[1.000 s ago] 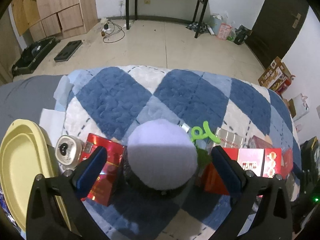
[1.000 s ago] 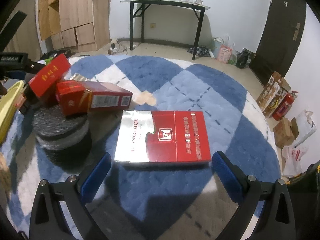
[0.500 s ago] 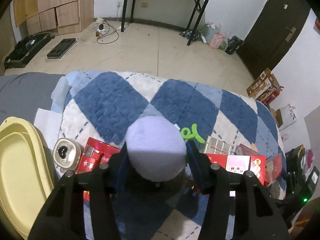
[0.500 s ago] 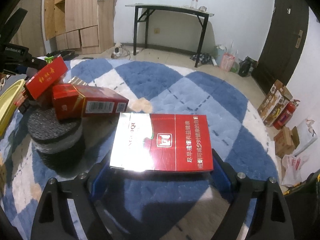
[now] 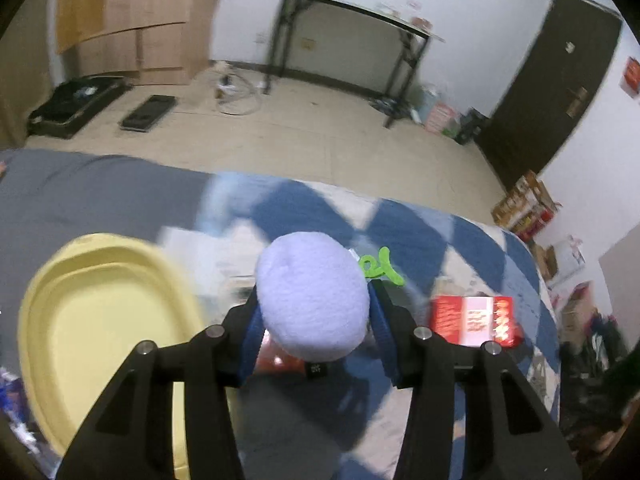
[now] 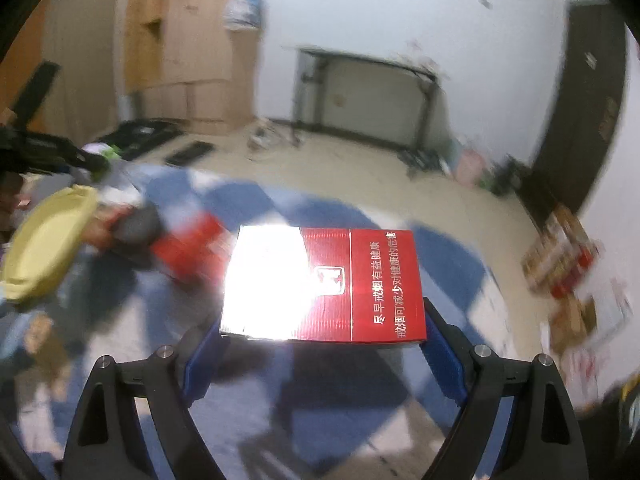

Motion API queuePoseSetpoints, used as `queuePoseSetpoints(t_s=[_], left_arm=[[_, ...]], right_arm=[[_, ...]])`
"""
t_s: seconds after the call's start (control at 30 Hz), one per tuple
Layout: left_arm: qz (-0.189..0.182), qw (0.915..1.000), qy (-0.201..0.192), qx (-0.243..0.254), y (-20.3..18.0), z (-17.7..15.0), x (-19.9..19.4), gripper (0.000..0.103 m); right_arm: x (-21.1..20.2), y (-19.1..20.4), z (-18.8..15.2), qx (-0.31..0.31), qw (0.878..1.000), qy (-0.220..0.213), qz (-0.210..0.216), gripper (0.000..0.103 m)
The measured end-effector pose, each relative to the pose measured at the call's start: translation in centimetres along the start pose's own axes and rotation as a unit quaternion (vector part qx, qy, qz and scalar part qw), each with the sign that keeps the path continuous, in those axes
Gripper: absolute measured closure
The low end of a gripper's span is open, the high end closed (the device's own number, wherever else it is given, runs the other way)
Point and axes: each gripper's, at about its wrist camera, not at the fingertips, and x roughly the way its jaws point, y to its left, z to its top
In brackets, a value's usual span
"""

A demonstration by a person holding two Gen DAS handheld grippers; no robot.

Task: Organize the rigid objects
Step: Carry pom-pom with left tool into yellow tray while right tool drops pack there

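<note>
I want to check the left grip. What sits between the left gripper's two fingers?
The left wrist view shows a pale purple round pad between the fingers, which are closing on its sides.

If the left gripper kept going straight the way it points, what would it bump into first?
Probably the blue and white quilt just beyond the green squiggly thing. The left gripper is shut on the pale purple puff; blur makes depth uncertain.
</note>
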Motion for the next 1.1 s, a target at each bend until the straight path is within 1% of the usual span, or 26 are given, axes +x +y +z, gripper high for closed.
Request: queuePoseSetpoints(t_s=[0.03, 0.1, 0.13, 0.17, 0.2, 0.23, 0.27, 0.33, 0.4, 0.43, 0.47, 0.5, 0.6, 0.63, 0.7, 0.77, 0.87, 0.97, 1.1], left_arm=[[0.009, 0.9999, -0.002, -0.01, 1.6, 0.0, -0.8, 0.053], [0.04, 0.9987, -0.007, -0.032, 5.8, -0.3, -2.2, 0.053], [0.056, 0.9977, -0.009, -0.037, 7.4, -0.4, -2.6, 0.053], [0.08, 0.9957, -0.008, -0.045, 9.7, -0.8, -3.0, 0.053], [0.089, 0.9947, -0.005, -0.05, 11.1, -1.1, -3.0, 0.053], [0.098, 0.9935, 0.0, -0.058, 12.7, -1.4, -2.9, 0.053], [0.111, 0.9914, 0.005, -0.069, 14.6, -1.7, -2.5, 0.053], [0.119, 0.9892, 0.011, -0.084, 16.8, -2.1, -1.9, 0.053], [0.117, 0.9885, 0.018, -0.095, 18.8, -2.3, -0.9, 0.053], [0.116, 0.9882, 0.021, -0.098, 19.5, -2.3, -0.4, 0.053], [0.112, 0.9882, 0.024, -0.101, 20.4, -2.5, 0.2, 0.053], [0.111, 0.9881, 0.027, -0.104, 20.9, -2.6, 0.7, 0.052], [0.107, 0.9869, 0.042, -0.113, 22.3, -3.2, 2.4, 0.052], [0.105, 0.9861, 0.05, -0.118, 22.5, -3.3, 3.0, 0.052], [0.107, 0.9867, 0.06, -0.107, 22.6, -3.7, 3.9, 0.052], [0.11, 0.9873, 0.059, -0.098, 22.3, -3.9, 4.5, 0.052], [0.105, 0.9864, 0.062, -0.11, 22.9, -4.2, 5.0, 0.052], [0.107, 0.9854, 0.066, -0.114, 23.4, -4.3, 5.4, 0.049], [0.119, 0.9833, 0.062, -0.123, 24.0, -4.3, 5.2, 0.041]], right_arm=[[-0.9, 1.3, 1.3, -0.018, 1.0, -0.01, 0.016, 0.015], [-2.3, 5.0, 4.1, -0.071, 0.995, -0.029, 0.061, 0.015], [-2.9, 7.1, 5.4, -0.098, 0.991, -0.038, 0.085, 0.015], [-3.2, 9.2, 6.5, -0.116, 0.986, -0.041, 0.11, 0.015], [-3.1, 11.5, 7.7, -0.129, 0.981, -0.037, 0.143, 0.015], [-2.9, 13.2, 8.4, -0.137, 0.976, -0.031, 0.165, 0.015], [-2.2, 15.8, 9.2, -0.148, 0.97, -0.02, 0.193, 0.015], [-0.6, 20.7, 9.8, -0.188, 0.957, -0.004, 0.22, 0.015], [1.0, 25.4, 9.3, -0.237, 0.943, -0.012, 0.232, 0.015], [1.7, 27.1, 8.9, -0.255, 0.938, -0.014, 0.235, 0.015], [2.8, 29.4, 8.2, -0.271, 0.932, -0.012, 0.239, 0.015], [3.6, 30.9, 7.6, -0.274, 0.93, -0.007, 0.243, 0.015], [7.1, 34.6, 5.9, -0.268, 0.93, 0.034, 0.25, 0.015], [8.0, 35.7, 5.4, -0.272, 0.929, 0.042, 0.249, 0.015], [9.4, 38.2, 4.9, -0.291, 0.924, 0.049, 0.244, 0.015], [10.5, 40.4, 4.5, -0.306, 0.918, 0.058, 0.245, 0.015], [12.3, 42.6, 4.5, -0.321, 0.912, 0.084, 0.242, 0.015], [14.0, 44.4, 4.9, -0.32, 0.913, 0.091, 0.234, 0.015], [15.5, 45.9, 5.0, -0.314, 0.914, 0.114, 0.231, 0.014]])
